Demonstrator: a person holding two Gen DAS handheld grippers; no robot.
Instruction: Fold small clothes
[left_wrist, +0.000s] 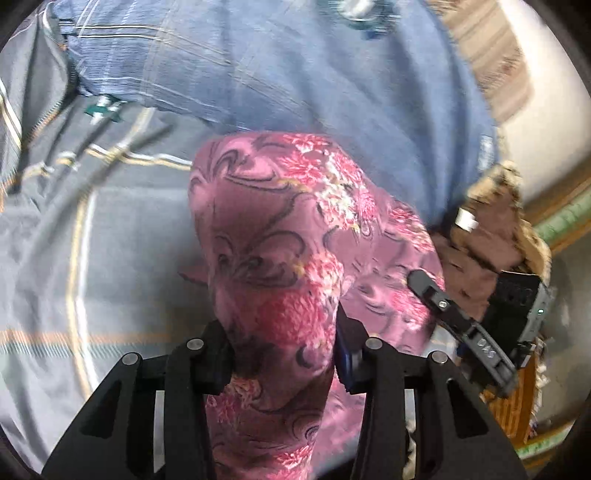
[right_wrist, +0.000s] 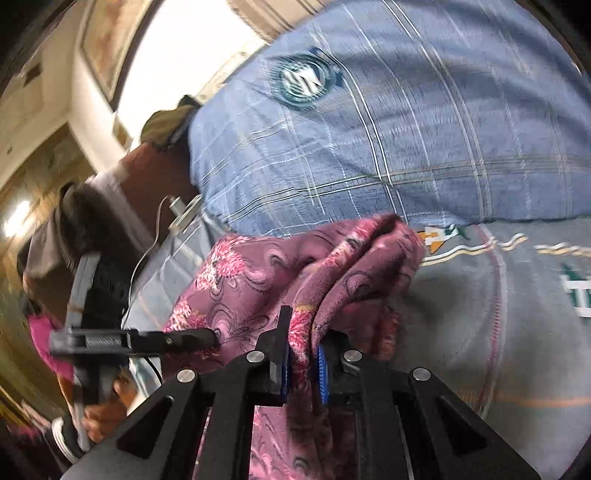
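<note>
Pink floral cloth (left_wrist: 280, 236), a small garment of soft printed fabric, hangs bunched between the two tools above a bed covered by a grey sheet (left_wrist: 122, 236) with striped trim. The left hand-held gripper (left_wrist: 282, 354) is clamped on a thick gather of it, the fabric filling the gap between its jaws. The right hand-held gripper (right_wrist: 301, 363) pinches a thinner edge between its blue pads (right_wrist: 322, 373), jaws nearly together. In the left wrist view the right tool shows at the cloth's right side; in the right wrist view the left tool's finger reaches into the cloth from the left, so both grips sit close on the same piece. Behind the cloth lies a blue checked pillow (right_wrist: 388, 140) with a round emblem, toward the head of the bed.

The step in hand looks like lifting the garment clear to spread it. Next, the two grips probably need to draw apart so the fabric opens flat, then lower it onto the open sheet short of the pillow. The bunching suggests one grip may hold several layers.
</note>
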